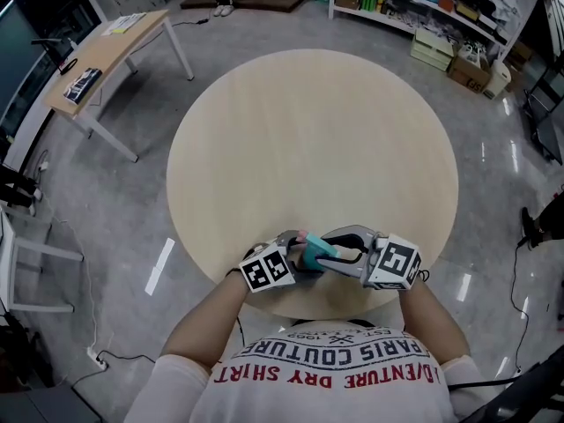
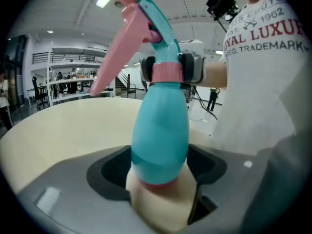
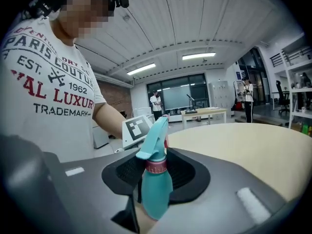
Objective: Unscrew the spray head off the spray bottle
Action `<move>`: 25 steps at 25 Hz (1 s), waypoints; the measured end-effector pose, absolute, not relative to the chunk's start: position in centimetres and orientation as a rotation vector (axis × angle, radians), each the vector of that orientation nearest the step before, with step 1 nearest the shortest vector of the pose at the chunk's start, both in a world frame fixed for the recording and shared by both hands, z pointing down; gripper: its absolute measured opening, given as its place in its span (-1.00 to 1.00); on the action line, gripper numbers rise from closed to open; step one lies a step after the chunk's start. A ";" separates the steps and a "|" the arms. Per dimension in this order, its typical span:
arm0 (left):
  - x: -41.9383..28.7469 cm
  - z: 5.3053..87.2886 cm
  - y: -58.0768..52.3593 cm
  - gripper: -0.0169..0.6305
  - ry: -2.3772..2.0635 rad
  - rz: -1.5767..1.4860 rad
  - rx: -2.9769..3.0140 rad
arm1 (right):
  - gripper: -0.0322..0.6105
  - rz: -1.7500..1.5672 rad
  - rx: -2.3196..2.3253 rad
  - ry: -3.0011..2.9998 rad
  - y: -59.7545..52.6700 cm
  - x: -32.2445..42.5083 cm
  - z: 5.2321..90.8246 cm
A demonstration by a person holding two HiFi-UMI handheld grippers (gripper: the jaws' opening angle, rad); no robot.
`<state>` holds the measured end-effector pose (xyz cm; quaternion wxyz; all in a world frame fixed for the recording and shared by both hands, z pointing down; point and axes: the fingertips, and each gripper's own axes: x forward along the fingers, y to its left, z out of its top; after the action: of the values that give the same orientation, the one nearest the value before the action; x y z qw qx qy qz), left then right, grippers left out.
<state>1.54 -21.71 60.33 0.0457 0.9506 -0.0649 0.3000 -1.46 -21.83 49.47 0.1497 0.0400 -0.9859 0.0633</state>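
A teal spray bottle [image 2: 161, 135] with a pink collar [image 2: 167, 72] and a pink-and-teal spray head [image 2: 141, 28] is held above the near edge of the round table [image 1: 308, 130]. My left gripper [image 2: 158, 189] is shut on the bottle's lower end. My right gripper [image 3: 156, 172] comes in from the other side, and its fingers [image 2: 192, 68] press on both sides of the pink collar. In the head view the bottle [image 1: 310, 249] lies between the left gripper [image 1: 295, 256] and the right gripper [image 1: 328, 256], close to the person's chest.
A pale wooden desk [image 1: 106, 55] stands at the far left. Shelves with boxes [image 1: 449, 33] line the far right wall. Cables lie on the grey floor around the table.
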 end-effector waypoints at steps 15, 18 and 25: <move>1.7 60.5 -22.0 0.14 -0.287 0.873 2.864 | -0.48 0.164 0.168 -2.855 -22.2 -1.2 49.4; 1.6 60.5 -22.9 0.14 -0.451 0.874 2.804 | -0.35 0.149 0.373 -2.848 -23.4 -1.0 49.4; 1.9 60.1 -25.1 0.14 -0.974 0.772 2.584 | -0.25 0.158 0.846 -2.776 -25.1 0.2 49.9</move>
<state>1.86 -25.05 60.12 0.1365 0.8927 -0.3366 0.2668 0.21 -25.11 49.92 0.1173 0.2892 -0.9485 0.0540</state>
